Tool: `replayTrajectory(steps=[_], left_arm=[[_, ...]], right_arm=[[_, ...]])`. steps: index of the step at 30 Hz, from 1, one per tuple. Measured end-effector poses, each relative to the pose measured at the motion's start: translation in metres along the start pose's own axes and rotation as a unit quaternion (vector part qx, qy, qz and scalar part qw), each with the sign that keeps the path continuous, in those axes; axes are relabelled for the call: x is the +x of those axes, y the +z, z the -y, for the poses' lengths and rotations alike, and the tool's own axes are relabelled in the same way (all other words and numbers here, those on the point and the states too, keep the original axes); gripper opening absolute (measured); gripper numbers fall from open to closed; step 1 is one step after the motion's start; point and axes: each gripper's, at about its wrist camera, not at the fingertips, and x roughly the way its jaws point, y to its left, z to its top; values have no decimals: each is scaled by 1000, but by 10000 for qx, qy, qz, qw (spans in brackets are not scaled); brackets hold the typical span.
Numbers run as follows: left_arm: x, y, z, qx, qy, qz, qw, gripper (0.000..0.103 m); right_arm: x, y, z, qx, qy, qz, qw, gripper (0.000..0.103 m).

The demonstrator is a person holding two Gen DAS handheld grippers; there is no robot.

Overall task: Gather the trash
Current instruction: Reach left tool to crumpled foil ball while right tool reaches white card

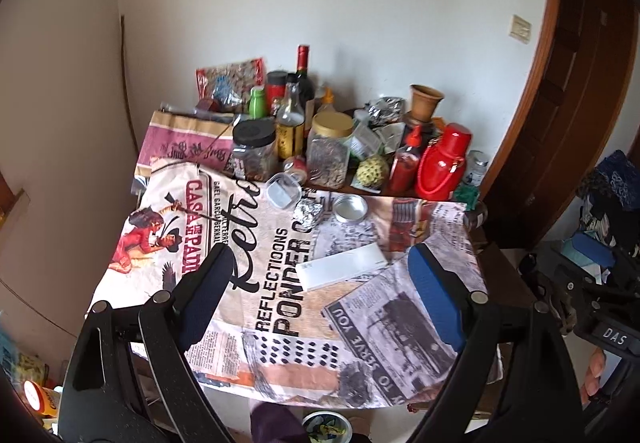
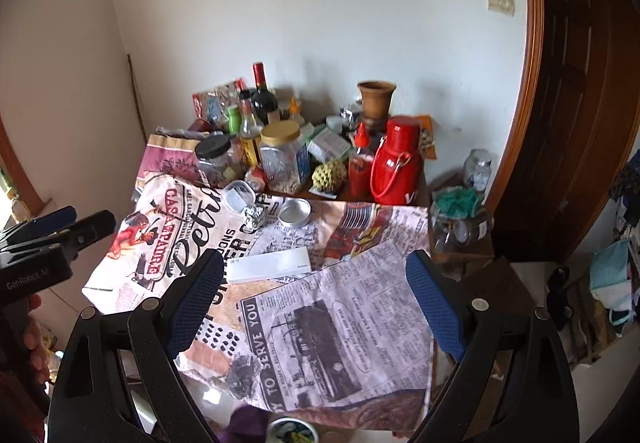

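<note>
While both my left gripper [image 1: 320, 275] and right gripper [image 2: 316, 283] hang spread wide and empty above the printed cloth [image 2: 360, 307], its near half lies bare to the front edge. Mid-cloth sit the foil ball [image 2: 254, 218], white box [image 2: 270, 264] and tin lid [image 2: 294, 212], just before the crowded jars [image 2: 280, 159] at the back.

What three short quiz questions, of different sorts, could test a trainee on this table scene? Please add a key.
1. True or false: the foil ball lies on the printed cloth.
2. Which stands right of the sauce bottle in the left wrist view? A) red flask B) wine bottle C) black-lid jar
3. Fill in: the white box lies flat, and the left gripper has its fingers ____, holding nothing.

Key: 1 true; 2 A; 3 open.
</note>
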Motion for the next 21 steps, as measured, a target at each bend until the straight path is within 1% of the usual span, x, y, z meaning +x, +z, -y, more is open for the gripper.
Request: replayTrajectory(steps=[3, 5, 7, 8, 11, 14, 17, 19, 21], left_arm=[[21, 9, -20, -24, -29, -121, 9999, 89], [39, 18, -36, -20, -148, -184, 9997, 89], [55, 27, -48, 121, -275, -247, 9992, 89], [65, 33, -55, 254, -273, -263, 9990, 89], [92, 48, -76, 452, -162, -282, 9984, 89], [118, 56, -99, 404, -221, -406, 9981, 89], [146, 58, -119, 344, -245, -654, 9970, 89], [163, 56, -130, 350, -220, -808, 9959, 89], [177, 53, -139, 402, -159, -929, 9947, 89]], right_arm=[[25, 3, -10, 177, -166, -140, 9996, 91], [45, 5, -17, 387, -216, -275, 9986, 91], [70, 5, -23, 699, -245, -482, 9961, 91], [83, 5, -26, 853, -272, -624, 9940, 91], [126, 0, -36, 1275, -279, -1011, 9863, 91], [172, -8, -48, 1539, -292, -1332, 9786, 91], [210, -20, -59, 1801, -531, -1572, 9695, 91], [237, -26, -67, 1953, -621, -1815, 9618, 91], [257, -33, -77, 2079, -767, -1966, 9551, 91]])
